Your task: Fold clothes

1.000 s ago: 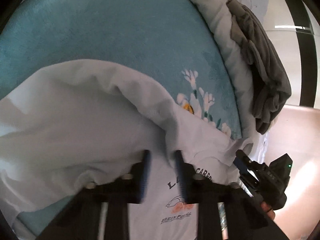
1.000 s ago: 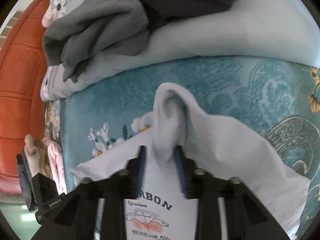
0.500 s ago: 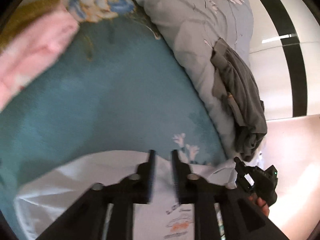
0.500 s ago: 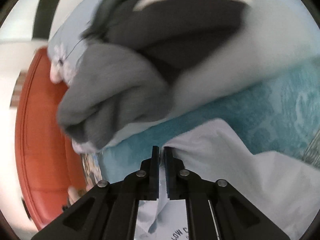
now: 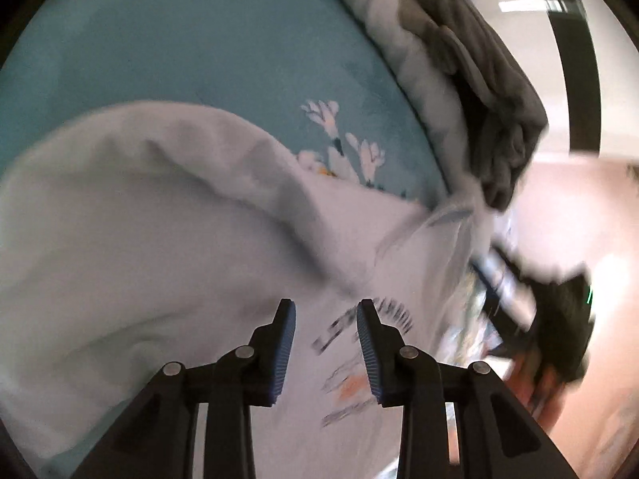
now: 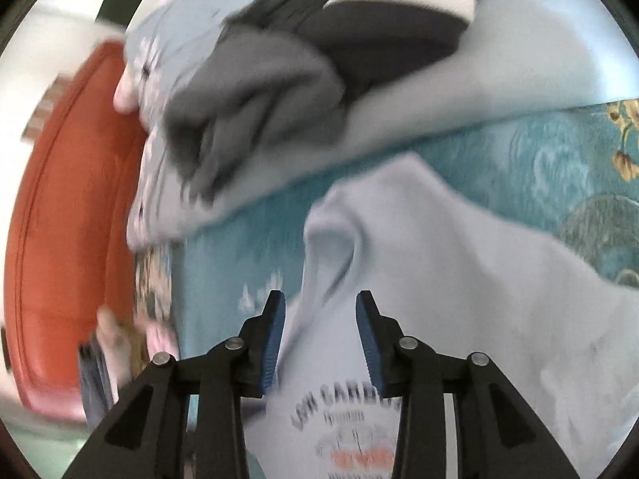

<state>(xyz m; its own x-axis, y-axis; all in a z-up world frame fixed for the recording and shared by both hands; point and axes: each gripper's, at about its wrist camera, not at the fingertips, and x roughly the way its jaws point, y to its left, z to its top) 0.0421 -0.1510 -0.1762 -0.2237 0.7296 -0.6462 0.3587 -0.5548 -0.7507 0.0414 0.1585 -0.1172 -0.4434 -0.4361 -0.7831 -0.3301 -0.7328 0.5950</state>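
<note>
Half a second ago both pairs of fingers were pinched nearly shut; now they stand wide apart, holding nothing. The left gripper and right gripper hover just above the white T-shirt, which lies rumpled on the teal bed. The bumpy fold could slide loose. Farther back, gray clothes sit piled on a quilt.

You have one white T-shirt, one teal bedspread, one grey garment, two open grippers.
</note>
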